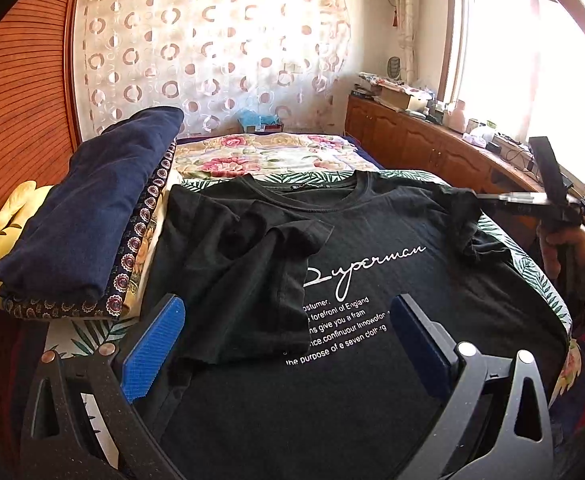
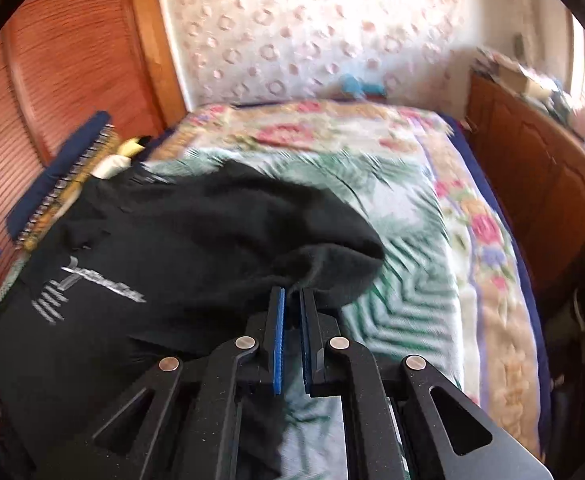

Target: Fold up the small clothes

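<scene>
A black T-shirt [image 1: 372, 280] with white "Superman" lettering lies face up on the bed. Its left sleeve [image 1: 252, 264] is folded in over the chest. My left gripper [image 1: 288, 320] is open and empty, hovering over the shirt's lower front, blue pads either side of the print. My right gripper [image 1: 472, 196] is shut on the shirt's right sleeve [image 1: 462, 210] and lifts it off the bed. In the right wrist view the right gripper [image 2: 291, 300] pinches the bunched black sleeve [image 2: 332, 264] between its blue pads; that view is motion-blurred.
A folded stack topped by navy cloth [image 1: 88, 208] sits left of the shirt, beside a yellow plush [image 1: 8, 216]. The bed [image 1: 276, 156] has a floral and leaf-print cover. A wooden sideboard [image 1: 432, 140] with clutter runs along the right under the window. A wooden wardrobe [image 1: 20, 100] stands at left.
</scene>
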A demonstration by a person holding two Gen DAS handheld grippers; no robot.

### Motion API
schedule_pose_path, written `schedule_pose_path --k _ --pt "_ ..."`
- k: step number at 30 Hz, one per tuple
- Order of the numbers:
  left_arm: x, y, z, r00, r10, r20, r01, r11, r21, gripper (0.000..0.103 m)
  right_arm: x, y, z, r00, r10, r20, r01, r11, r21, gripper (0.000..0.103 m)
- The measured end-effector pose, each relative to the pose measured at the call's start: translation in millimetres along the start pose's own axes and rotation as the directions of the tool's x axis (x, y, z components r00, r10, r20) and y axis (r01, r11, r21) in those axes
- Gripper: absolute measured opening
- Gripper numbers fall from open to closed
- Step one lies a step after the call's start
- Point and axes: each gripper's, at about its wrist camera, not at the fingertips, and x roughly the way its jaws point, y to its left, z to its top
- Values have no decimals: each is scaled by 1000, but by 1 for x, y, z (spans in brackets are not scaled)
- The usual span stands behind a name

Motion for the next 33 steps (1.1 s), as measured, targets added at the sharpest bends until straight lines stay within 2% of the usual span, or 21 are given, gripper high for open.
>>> schedule_pose_path --k 7,11,13,14,15,17,21,25,33 --pt "-1 0 -2 1000 -3 -2 3 1000 -1 103 -6 58 32 996 78 31 -75 992 -99 7" --pt "-2 2 -4 1000 -3 -5 3 1000 -5 103 7 76 46 993 104 49 -97 988 -119 7" --pt "-2 3 -5 1000 -1 -7 1 1000 -6 103 9 80 48 994 92 60 -84 989 -122 7" --pt "-2 3 -5 1000 -1 -8 1 1000 -7 103 9 80 47 994 85 64 -77 990 -120 14" --pt "-2 4 -6 1000 -2 -9 2 1000 -8 103 10 80 46 994 83 66 -75 991 -115 28" --pt "-2 4 -6 1000 -3 -9 3 1000 -10 103 4 76 39 994 84 74 -77 992 -97 41" --pt "-1 4 -7 1000 -6 -10 6 1000 -13 103 -8 71 21 997 40 68 -33 995 -90 41" --pt "-2 1 -8 1000 -17 -4 17 1000 -20 103 -10 73 -3 999 35 20 -33 996 -87 41" --pt "-1 -7 -9 1000 -26 -11 26 1000 0 103 15 86 -23 995 70 -72 -77 993 -88 41"
